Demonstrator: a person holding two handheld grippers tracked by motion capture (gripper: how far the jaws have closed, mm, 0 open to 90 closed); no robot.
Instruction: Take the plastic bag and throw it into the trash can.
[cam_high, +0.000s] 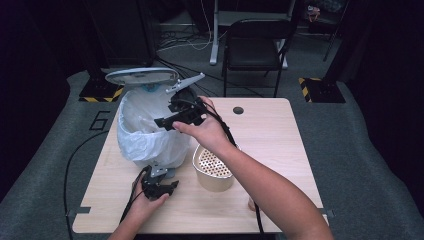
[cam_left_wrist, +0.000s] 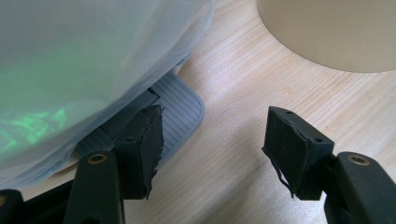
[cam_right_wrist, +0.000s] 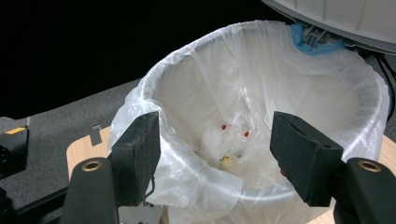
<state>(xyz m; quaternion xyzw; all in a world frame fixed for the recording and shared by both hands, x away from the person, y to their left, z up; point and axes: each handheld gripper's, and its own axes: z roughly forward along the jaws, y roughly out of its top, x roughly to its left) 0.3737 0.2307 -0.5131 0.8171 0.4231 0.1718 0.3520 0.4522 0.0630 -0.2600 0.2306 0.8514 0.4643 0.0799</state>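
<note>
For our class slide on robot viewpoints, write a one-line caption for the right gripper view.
Open right gripper poised above the bag-lined pedal bin, scraps lying at the bottom, lid raised.

Dim rm w/ grey carpet (cam_high: 350, 150), black folding chair (cam_high: 257, 45) behind wood table (cam_high: 280, 145), cables on floor.

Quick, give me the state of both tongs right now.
Left tongs: open, holding nothing, low by the bin's foot pedal.
Right tongs: open, holding nothing, over the lined bin.
</note>
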